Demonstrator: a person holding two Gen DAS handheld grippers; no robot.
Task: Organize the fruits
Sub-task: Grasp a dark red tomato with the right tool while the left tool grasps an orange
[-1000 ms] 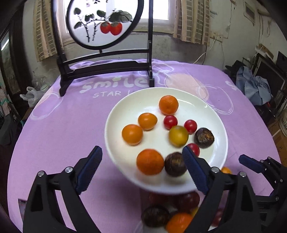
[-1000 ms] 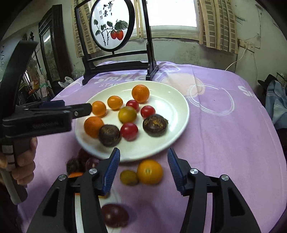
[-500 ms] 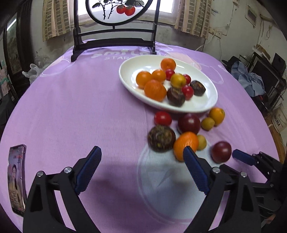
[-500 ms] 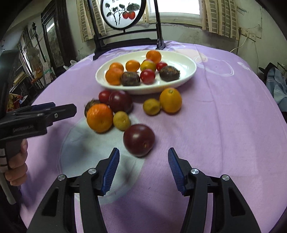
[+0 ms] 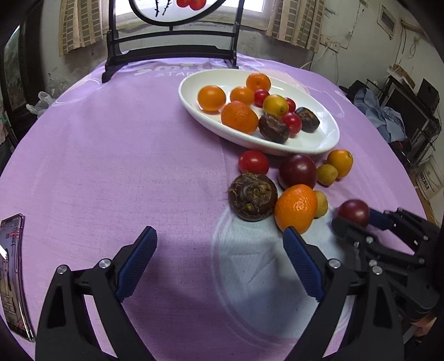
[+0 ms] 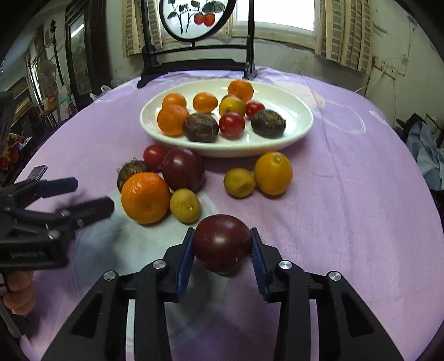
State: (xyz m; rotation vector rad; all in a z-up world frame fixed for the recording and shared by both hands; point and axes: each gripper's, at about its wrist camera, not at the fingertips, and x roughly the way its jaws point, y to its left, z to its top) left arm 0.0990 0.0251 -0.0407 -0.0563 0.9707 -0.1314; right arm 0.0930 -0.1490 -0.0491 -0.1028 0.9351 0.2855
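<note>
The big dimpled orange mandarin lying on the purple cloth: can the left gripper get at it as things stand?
Probably yes. The left gripper is open just short of the big dimpled orange mandarin, with bare purple cloth between; the rough brown water chestnut crowds one side.

- A purple tablecloth (image 5: 125,155) with white print covers the table.
- A phone (image 5: 12,275) lies at its left edge.
- A black stand with a round painted panel (image 6: 194,16) is at the far side.
- Curtains (image 6: 344,30) hang beside the window.
</note>
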